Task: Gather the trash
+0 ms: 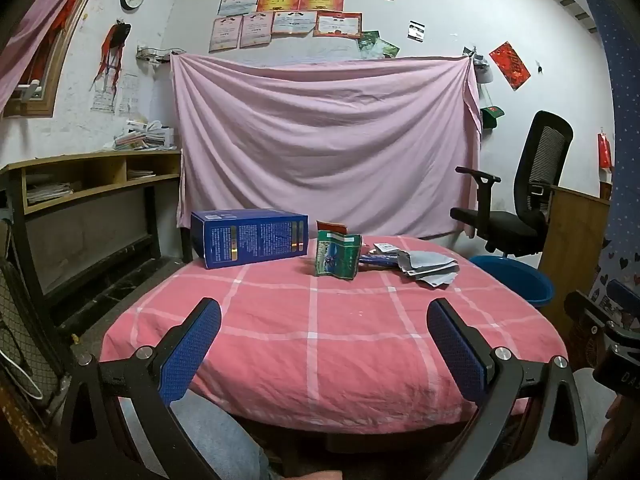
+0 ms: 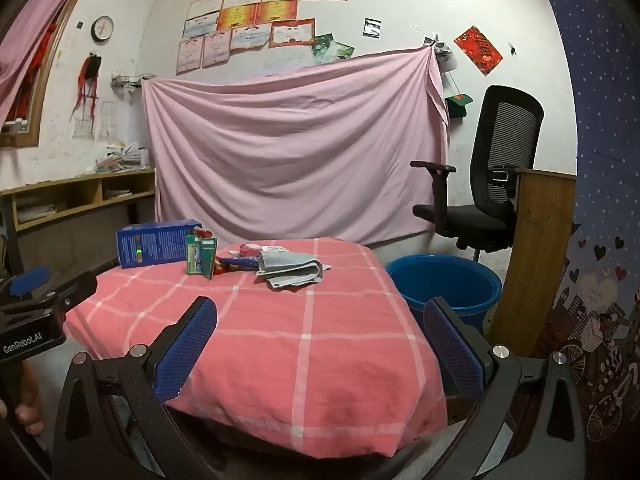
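Note:
Trash lies at the far side of a table with a pink checked cloth [image 1: 312,332] [image 2: 304,332]. A blue box [image 1: 250,238] [image 2: 158,243] lies at the far left. A green packet [image 1: 337,256] [image 2: 201,257] stands upright beside it. A silver-grey wrapper [image 1: 430,266] [image 2: 290,268] lies to the right, with small red and blue wrappers [image 2: 240,258] next to it. A blue bucket [image 1: 516,280] [image 2: 444,282] stands on the floor right of the table. My left gripper [image 1: 324,344] and right gripper [image 2: 320,340] are both open and empty, over the near table edge.
A black office chair [image 1: 520,200] [image 2: 484,176] stands behind the bucket. A wooden panel [image 2: 536,256] is right of the bucket. A wooden shelf [image 1: 92,184] with papers stands at the left wall. A pink sheet [image 1: 324,148] hangs behind the table.

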`<state>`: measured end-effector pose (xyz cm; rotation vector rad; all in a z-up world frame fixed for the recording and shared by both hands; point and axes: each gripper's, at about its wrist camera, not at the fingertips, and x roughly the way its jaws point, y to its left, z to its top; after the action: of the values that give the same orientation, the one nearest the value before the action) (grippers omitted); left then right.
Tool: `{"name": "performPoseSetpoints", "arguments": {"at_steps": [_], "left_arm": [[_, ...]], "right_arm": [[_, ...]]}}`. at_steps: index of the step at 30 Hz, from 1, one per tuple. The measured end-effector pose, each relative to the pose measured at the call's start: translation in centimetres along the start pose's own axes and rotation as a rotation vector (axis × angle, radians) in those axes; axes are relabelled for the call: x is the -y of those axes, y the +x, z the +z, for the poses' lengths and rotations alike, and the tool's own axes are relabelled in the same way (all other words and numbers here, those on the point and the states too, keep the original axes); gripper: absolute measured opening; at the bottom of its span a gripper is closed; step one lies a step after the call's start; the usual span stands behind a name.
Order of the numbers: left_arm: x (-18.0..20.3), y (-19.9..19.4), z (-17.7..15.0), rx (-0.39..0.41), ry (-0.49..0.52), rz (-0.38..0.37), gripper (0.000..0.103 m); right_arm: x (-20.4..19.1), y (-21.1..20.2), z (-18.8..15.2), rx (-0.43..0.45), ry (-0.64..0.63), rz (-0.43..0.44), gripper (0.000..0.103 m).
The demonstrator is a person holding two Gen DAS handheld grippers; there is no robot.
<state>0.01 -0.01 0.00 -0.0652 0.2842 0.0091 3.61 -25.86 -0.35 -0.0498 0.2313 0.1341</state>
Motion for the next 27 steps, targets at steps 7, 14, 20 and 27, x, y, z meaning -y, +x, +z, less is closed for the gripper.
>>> {"name": "performPoseSetpoints", "arguments": {"at_steps": [7, 14, 20, 27], "left_arm": [[-0.01, 0.0, 0.0, 0.001, -0.002, -0.003, 0.101], [-0.02, 0.02, 0.01, 0.002, 0.0, -0.004, 0.101], [-0.07, 0.02, 0.05, 0.002, 0.0, -0.005, 0.101], [-0.27, 0.1, 0.18, 0.002, 0.003, -0.007, 0.101]], "right_arm": [[-0.05, 0.04, -0.03, -0.003, 0.0, 0.001, 0.103], [-0.1, 0.11, -0.07, -0.006, 0.001, 0.0, 0.103], [-0.19, 0.05, -0.06, -0.006, 0.001, 0.0, 0.103], [-0.1, 0.03, -0.01, -0.006, 0.0, 0.0, 0.103]]}}
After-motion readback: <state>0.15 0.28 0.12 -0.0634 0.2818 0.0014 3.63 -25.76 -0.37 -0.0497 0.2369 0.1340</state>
